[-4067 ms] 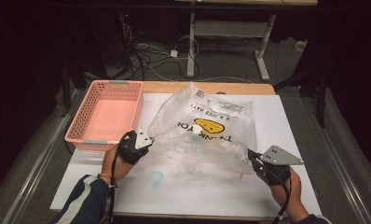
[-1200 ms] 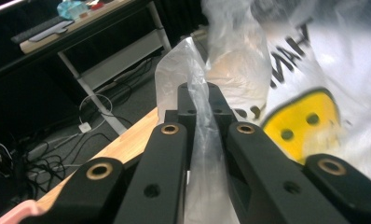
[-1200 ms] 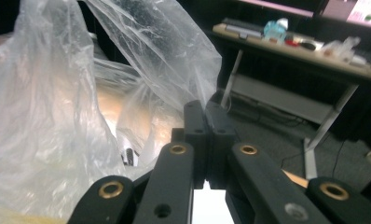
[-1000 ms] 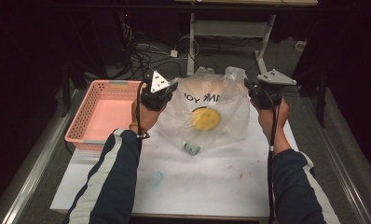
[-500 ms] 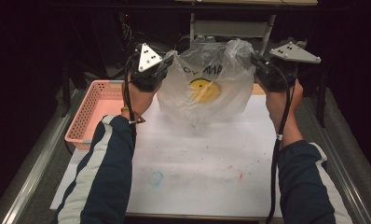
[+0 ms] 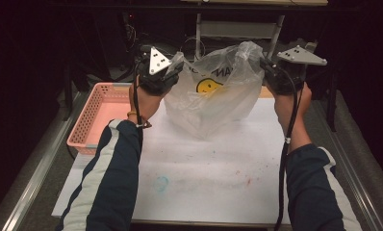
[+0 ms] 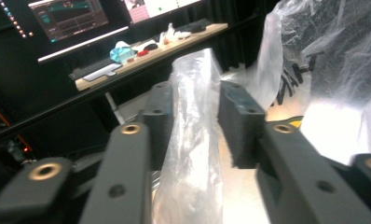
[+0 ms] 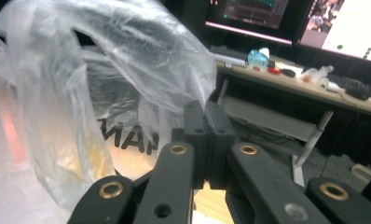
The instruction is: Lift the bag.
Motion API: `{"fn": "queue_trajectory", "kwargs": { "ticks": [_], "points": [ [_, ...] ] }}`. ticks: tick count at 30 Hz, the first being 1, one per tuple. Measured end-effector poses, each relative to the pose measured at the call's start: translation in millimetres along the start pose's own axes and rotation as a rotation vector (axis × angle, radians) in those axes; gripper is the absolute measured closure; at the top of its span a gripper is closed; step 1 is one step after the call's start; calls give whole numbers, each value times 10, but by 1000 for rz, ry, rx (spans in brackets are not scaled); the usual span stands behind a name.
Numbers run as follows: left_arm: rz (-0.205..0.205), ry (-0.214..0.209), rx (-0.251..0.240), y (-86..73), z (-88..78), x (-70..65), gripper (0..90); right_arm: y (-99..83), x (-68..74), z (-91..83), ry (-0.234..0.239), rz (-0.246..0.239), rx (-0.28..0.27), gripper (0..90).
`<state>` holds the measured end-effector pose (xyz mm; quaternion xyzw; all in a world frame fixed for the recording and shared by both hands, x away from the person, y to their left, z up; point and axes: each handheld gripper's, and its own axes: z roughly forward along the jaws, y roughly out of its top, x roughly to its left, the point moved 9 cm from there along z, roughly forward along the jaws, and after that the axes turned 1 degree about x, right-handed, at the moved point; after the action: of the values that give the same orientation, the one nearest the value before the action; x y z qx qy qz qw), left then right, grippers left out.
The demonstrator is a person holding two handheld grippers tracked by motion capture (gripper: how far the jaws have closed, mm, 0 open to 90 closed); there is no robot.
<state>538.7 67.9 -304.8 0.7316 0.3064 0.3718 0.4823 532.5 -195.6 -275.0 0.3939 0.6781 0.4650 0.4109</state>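
One plastic bag [image 6: 213,103] hangs upright, mouth upward.

We take this for a lab: far behind the work table [image 6: 213,168] stands a desk [image 8: 314,91] with lit monitors [image 8: 258,16], keyboards [image 7: 92,72], cables trailing on the dark floor.
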Motion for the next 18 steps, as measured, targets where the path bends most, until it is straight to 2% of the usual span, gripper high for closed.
{"fn": "queue_trajectory", "kwargs": {
  "ticks": [1, 3, 8, 9, 10, 11, 13, 14, 15, 18],
  "points": [
    [-2, 4, 5, -25, 16, 3, 602, -47, -6, 31, -7, 1, 12, 900],
    [-13, 28, 7, -70, 34, 19, 494, -135, -24, 101, -9, -4, 30, 900],
    [-31, 42, 5, -123, 9, 78, 323, -260, -128, 197, -31, 3, 51, 900],
    [-27, 51, -5, -117, -5, 106, 314, -267, -155, 202, -41, 4, 54, 900],
    [-44, 51, -2, -130, -24, 116, 296, -272, -188, 207, -53, 2, 55, 900],
    [-44, 54, -9, -135, -38, 139, 278, -278, -220, 211, -65, -2, 58, 900],
    [-67, 46, 2, -204, -66, 131, 277, -296, -301, 223, -96, -14, 67, 900],
    [-58, 46, -1, -242, -82, 131, 276, -311, -336, 229, -105, -5, 74, 900],
    [-66, 42, -6, -289, -102, 121, 274, -330, -380, 235, -117, -10, 82, 900],
    [-74, 49, -11, -422, -150, 112, 278, -402, -502, 267, -132, 33, 100, 900]
  ]
}}
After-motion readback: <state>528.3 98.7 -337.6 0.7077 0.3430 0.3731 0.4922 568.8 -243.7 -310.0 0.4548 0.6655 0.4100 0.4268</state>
